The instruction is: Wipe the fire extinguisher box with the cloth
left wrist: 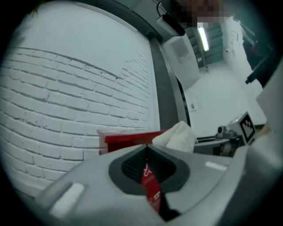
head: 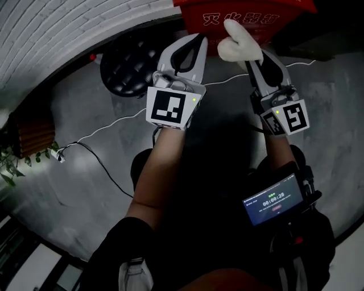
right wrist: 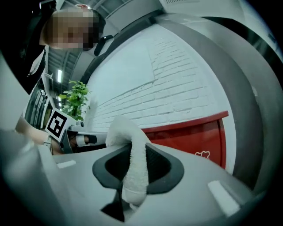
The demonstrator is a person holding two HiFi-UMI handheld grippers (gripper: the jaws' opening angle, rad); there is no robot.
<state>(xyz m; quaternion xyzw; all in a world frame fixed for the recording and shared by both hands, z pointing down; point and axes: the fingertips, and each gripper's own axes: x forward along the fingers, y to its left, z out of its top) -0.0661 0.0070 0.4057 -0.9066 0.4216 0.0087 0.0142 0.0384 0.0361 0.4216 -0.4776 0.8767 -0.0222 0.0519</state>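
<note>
Head view: the left gripper [head: 198, 38] and the right gripper [head: 253, 61] reach forward side by side over a grey floor [head: 85, 113], each carrying a marker cube. The red fire extinguisher box [head: 250, 16] stands at the top edge, white characters on its front. A white cloth [head: 239, 42] sticks up from the right gripper's tips, in front of the box's lower edge. A round black stool [head: 128, 65] sits left of the left gripper, and a white cable [head: 108, 128] runs across the floor. A small screen [head: 274, 200] is strapped near the right forearm. Left gripper view: the jaws are drawn together with nothing between them; only a thin slit shows red behind. Beyond the tips lie the top of the box against a white brick wall [left wrist: 79, 101] and, just right of it, the cloth. Right gripper view: the jaws are clamped on the cloth, which rises between the pads and folds over above them. The box stands behind and to the right, against the brick wall; a green plant [right wrist: 75, 99] is at left.
</note>
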